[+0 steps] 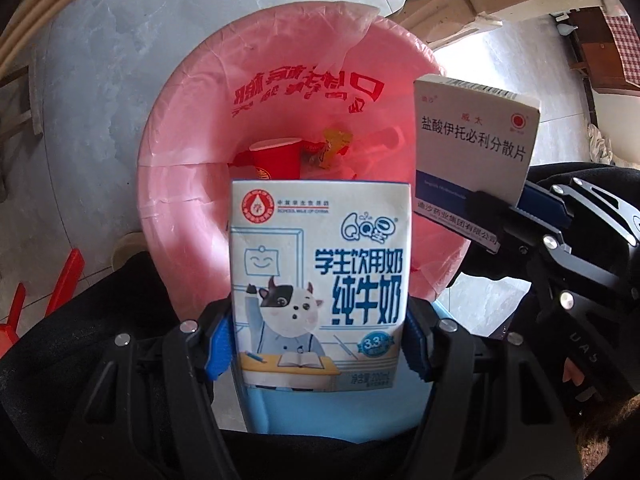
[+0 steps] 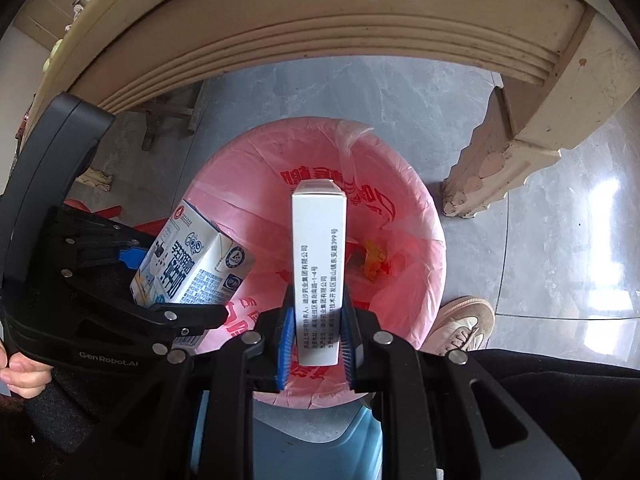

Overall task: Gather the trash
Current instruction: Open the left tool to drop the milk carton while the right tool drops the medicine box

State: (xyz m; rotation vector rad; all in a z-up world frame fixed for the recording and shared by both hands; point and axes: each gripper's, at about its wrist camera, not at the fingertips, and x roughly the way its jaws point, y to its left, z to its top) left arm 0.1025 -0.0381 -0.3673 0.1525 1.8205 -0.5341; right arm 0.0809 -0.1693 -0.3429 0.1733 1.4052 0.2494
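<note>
Left claw (image 1: 318,336) clamping QQ星 纯牛奶 milk carton (image 1: 320,280), right claw (image 2: 316,340) gripping 盐酸伊托必利分散片 medicine box (image 2: 319,276), pink-lined bin (image 2: 424,248) below

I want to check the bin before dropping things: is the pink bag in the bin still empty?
No. Inside the pink bag a red paper cup and some wrappers already lie.

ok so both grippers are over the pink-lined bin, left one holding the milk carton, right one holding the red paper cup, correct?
Not quite. The right gripper is shut on a white medicine box, not the red paper cup; the cup already lies inside the pink-lined bin. The right wrist view shows the box between the pads. The rest stands: the left gripper holds the milk carton over the bin.
</note>
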